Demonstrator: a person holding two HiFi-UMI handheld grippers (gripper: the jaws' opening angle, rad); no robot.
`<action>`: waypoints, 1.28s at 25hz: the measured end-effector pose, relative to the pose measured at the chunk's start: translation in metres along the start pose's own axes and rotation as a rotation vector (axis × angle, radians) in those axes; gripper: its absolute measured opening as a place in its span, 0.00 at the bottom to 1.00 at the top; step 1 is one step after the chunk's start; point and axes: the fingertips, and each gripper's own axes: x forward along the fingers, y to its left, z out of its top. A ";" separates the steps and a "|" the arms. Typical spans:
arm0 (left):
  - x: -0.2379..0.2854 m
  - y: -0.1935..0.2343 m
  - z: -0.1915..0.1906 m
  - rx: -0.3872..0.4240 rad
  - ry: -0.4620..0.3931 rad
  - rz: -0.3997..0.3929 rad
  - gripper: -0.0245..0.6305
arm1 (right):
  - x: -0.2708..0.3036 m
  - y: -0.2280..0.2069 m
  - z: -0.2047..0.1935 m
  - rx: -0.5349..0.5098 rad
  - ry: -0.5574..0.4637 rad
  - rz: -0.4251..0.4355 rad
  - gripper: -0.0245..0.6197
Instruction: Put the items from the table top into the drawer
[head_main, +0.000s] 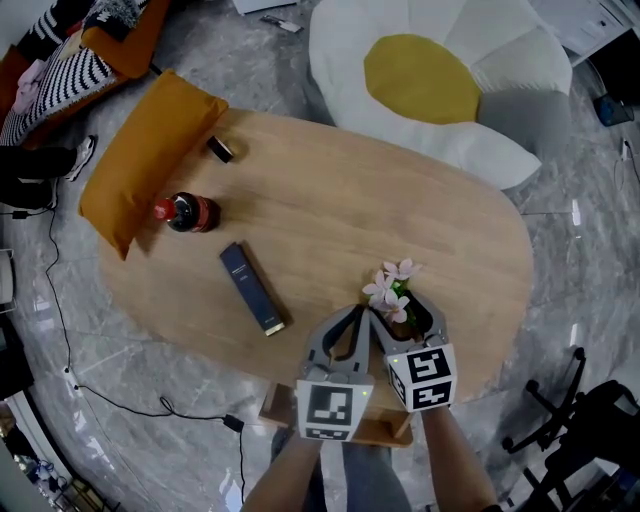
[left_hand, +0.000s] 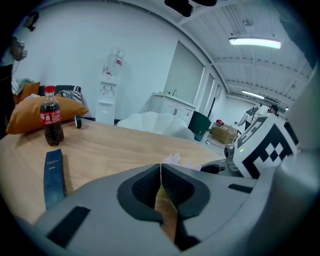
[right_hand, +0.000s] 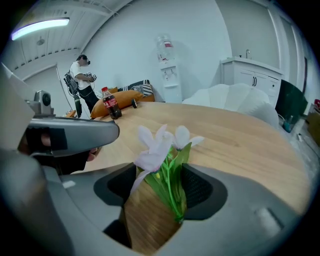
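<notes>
right claw stands spread around the flower sprig, its stems between the pads at the near edge of the bench, not yet pinched. i'd close low on the stems, gently, sparing the petals. left claw is pressed together, empty, just beside.

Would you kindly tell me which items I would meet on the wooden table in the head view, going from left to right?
cola bottle → dark blue box → pink flowers. The small black item is left out, since it overlaps the bottle's span.
</notes>
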 end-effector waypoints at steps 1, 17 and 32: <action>0.000 0.001 0.000 0.000 0.001 0.002 0.06 | 0.000 -0.001 0.000 -0.006 0.004 -0.005 0.44; -0.007 0.000 -0.005 -0.018 0.014 0.019 0.05 | -0.002 -0.007 0.001 -0.035 0.043 -0.054 0.10; -0.027 0.001 0.004 0.005 -0.002 0.013 0.06 | -0.021 0.004 0.021 -0.009 -0.027 -0.057 0.07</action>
